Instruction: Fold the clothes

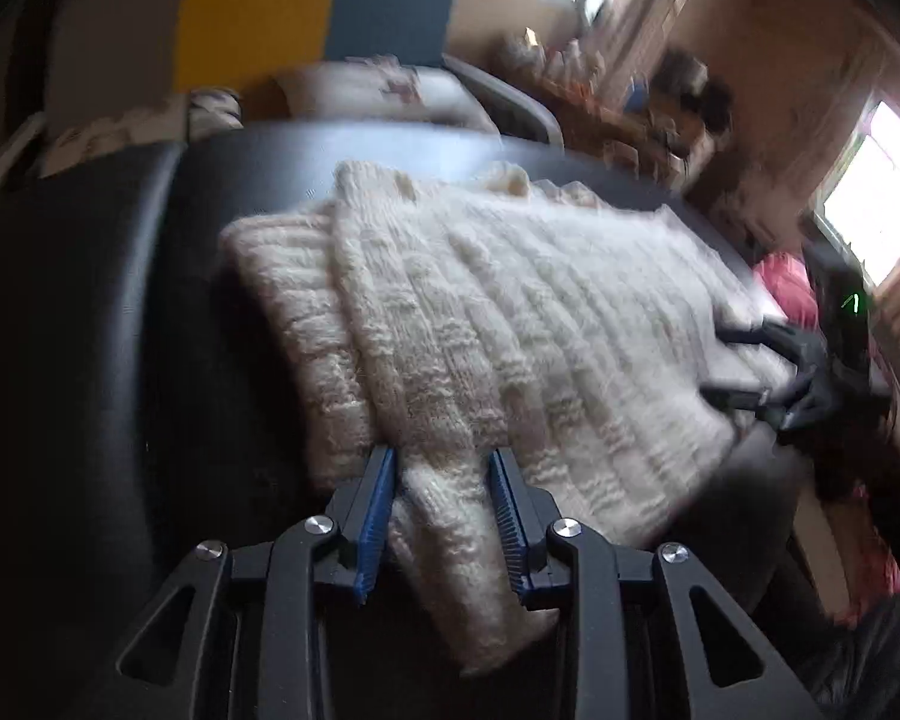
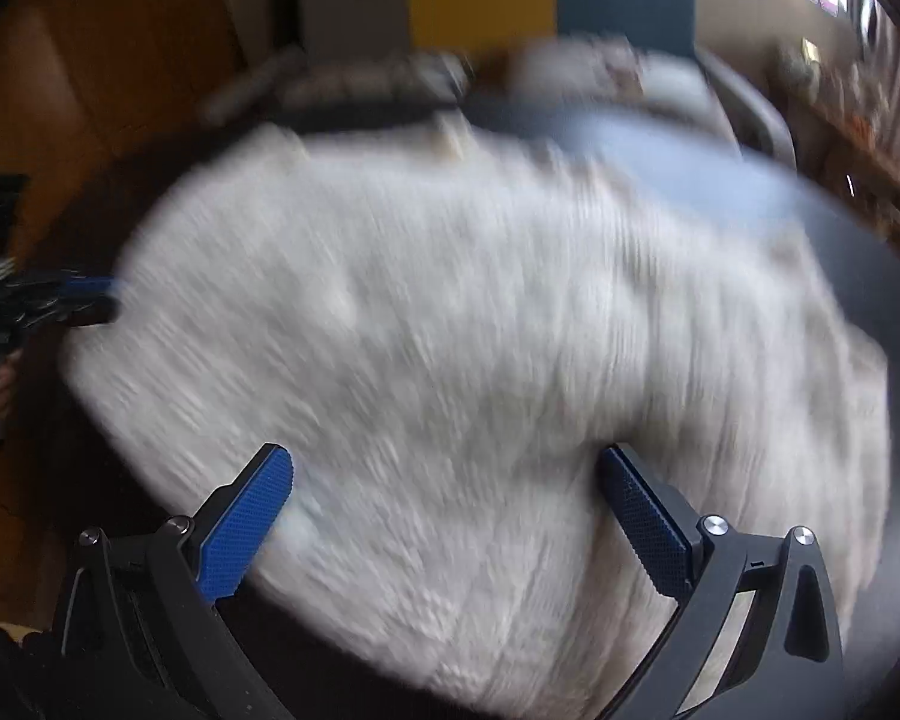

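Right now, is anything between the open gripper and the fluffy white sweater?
No, nothing visible is in the way. The right gripper has its jaws wide open right over the white sweater on the dark table. The left gripper already pinches a fold of it.

Daylight comes from two windows (image 1: 870, 204) at the right of the left wrist view, both burnt out to white. The left side there lies in deep shadow. The right wrist view is strongly motion-blurred, the white sweater (image 2: 480, 360) smeared. Edges curve and darken.
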Motion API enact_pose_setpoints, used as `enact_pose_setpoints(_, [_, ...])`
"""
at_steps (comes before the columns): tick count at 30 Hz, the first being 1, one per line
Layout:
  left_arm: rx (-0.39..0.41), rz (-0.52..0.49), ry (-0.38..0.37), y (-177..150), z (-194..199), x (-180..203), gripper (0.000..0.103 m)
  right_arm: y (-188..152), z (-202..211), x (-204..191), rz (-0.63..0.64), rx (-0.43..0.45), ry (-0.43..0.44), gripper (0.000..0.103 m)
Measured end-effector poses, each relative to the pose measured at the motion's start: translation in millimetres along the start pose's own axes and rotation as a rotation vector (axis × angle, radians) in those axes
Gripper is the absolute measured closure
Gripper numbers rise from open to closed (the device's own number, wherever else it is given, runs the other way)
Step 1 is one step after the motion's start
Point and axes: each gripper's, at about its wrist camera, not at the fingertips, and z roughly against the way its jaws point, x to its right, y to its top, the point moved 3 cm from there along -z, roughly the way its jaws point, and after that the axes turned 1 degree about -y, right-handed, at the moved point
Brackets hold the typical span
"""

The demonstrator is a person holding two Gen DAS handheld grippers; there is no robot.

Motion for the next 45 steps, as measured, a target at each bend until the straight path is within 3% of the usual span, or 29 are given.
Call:
enact_pose_setpoints(3, [0.038,0.067,-0.054,-6,17,-3,0.071,-6,-5,-7,-0.006,-0.039,-0.027,0.000])
enact_pose_setpoints(7, [0.065,0.057,-0.077,-20,37,-8,0.071,-11,11,-17,-0.006,-0.017,0.052,0.000])
enact_pose_setpoints(10, [0.074,0.034,-0.151,-24,43,-7,0.070,-15,22,-27,-0.031,-0.012,0.195,0.000])
enact_pose_setpoints(13, [0.063,-0.013,-0.169,-22,35,-8,0.068,-11,27,-43,-0.038,-0.012,0.319,0.000])
enact_pose_setpoints(23, [0.022,-0.078,-0.341,-4,13,-16,0.066,26,8,-95,0.056,-0.046,0.265,0.000])
enact_pose_setpoints(27, [-0.062,-0.083,-0.412,-11,-1,-13,0.066,27,7,-105,0.080,-0.051,0.247,0.000])
enact_pose_setpoints(31, [-0.144,-0.167,-0.533,-33,4,9,0.066,30,12,-111,0.133,-0.042,0.232,0.000])
enact_pose_setpoints(34, [-0.137,-0.202,-0.514,-43,6,19,0.066,36,13,-111,0.155,-0.038,0.235,0.000])
enact_pose_setpoints(36, [-0.121,-0.213,-0.452,-45,4,20,0.096,41,5,-110,0.158,-0.052,0.203,0.000])
enact_pose_setpoints(40, [-0.091,-0.192,-0.431,-54,14,14,0.098,33,-21,-111,0.160,-0.144,0.130,0.000])
enact_pose_setpoints(45, [-0.116,-0.125,-0.435,-66,22,2,0.097,13,-18,-129,0.248,-0.122,0.119,0.000])
